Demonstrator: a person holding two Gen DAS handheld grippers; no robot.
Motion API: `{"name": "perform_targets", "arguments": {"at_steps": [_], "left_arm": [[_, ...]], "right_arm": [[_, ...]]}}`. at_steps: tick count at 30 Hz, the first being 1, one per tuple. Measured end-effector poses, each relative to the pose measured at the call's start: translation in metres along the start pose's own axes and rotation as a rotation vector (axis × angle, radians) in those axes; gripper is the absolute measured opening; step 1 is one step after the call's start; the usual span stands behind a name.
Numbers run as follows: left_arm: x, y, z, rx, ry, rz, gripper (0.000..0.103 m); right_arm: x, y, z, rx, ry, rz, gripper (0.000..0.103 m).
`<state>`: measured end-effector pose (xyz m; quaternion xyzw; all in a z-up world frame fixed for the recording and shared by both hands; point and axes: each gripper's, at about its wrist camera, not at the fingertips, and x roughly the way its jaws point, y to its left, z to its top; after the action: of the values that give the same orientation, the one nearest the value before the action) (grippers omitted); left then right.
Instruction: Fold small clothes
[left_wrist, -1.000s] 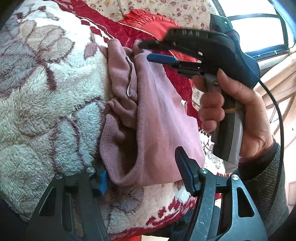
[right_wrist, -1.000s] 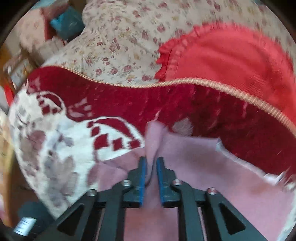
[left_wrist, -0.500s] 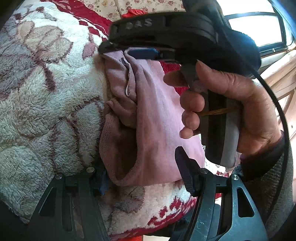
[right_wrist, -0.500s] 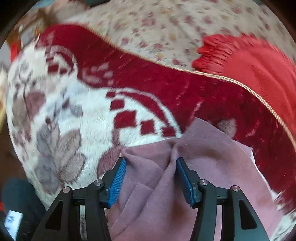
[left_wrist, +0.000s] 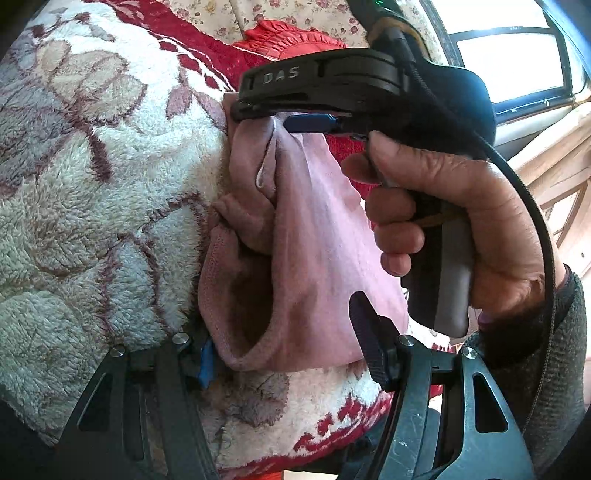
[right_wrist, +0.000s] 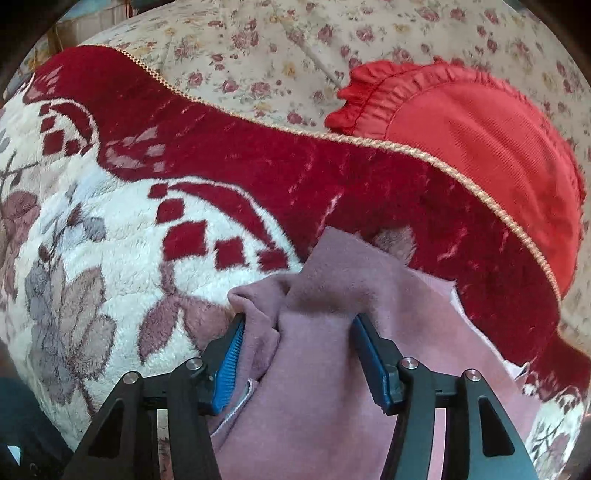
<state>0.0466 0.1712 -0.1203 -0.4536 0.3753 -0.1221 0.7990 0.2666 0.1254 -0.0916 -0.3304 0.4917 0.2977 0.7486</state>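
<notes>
On the plush floral blanket (right_wrist: 110, 266), both hand-held grippers (right_wrist: 295, 354) (left_wrist: 288, 343) straddle pink garment (right_wrist: 332, 369), jaws spread.

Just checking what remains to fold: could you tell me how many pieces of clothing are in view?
1: a pink garment lies bunched on the fleece blanket, with the open left gripper at its near end and the open right gripper at its far end. Others may be hidden.
</notes>
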Motion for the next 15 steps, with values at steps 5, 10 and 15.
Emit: {"name": "perform_targets", "arguments": {"at_steps": [5,10,15], "left_arm": [[-0.005,0.005,0.004,-0.015,0.003,0.004,0.044],[-0.018,0.001,0.008,0.033,-0.035,0.053,0.006],[-0.027,-0.052,0.000,0.212,-0.094,0.064,0.006]], "right_arm": [[-0.004,0.008,0.005,-0.048,-0.004,0.065,0.010],[-0.030,-0.030,-0.002,0.083,-0.080,0.191,0.008],[-0.062,-0.074,-0.020,0.185,-0.165,0.273,0.008]]}}
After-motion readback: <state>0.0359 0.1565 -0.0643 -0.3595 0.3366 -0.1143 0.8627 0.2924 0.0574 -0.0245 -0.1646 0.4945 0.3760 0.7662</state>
